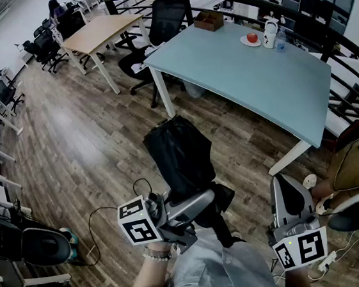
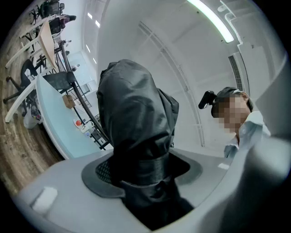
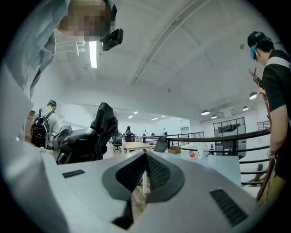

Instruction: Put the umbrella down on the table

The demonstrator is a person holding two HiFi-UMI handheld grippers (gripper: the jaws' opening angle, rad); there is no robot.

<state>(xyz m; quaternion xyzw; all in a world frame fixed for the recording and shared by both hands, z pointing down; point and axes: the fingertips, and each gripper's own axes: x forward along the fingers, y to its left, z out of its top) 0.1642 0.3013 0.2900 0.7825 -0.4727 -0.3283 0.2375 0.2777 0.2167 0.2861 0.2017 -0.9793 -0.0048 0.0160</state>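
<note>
A black folded umbrella (image 1: pixel 179 151) hangs over the wooden floor, short of the light blue table (image 1: pixel 249 74). My left gripper (image 1: pixel 207 202) is shut on the umbrella's lower end, and the crumpled canopy rises beyond the jaws. In the left gripper view the umbrella (image 2: pixel 132 113) fills the space between the pads (image 2: pixel 100 175). My right gripper (image 1: pixel 285 193) is to the right of it, shut with nothing in it. The right gripper view shows its jaws (image 3: pixel 145 175) closed together, the umbrella (image 3: pixel 102 122) at the left and the table (image 3: pixel 218 164) ahead.
On the table's far end stand a brown box (image 1: pixel 208 20), an apple on a plate (image 1: pixel 251 37), a mug and a bottle (image 1: pixel 280 39). Office chairs (image 1: pixel 167 20) and a wooden table (image 1: pixel 97 32) lie beyond. A person (image 1: pixel 355 158) sits at right. Cables (image 1: pixel 99 226) cross the floor.
</note>
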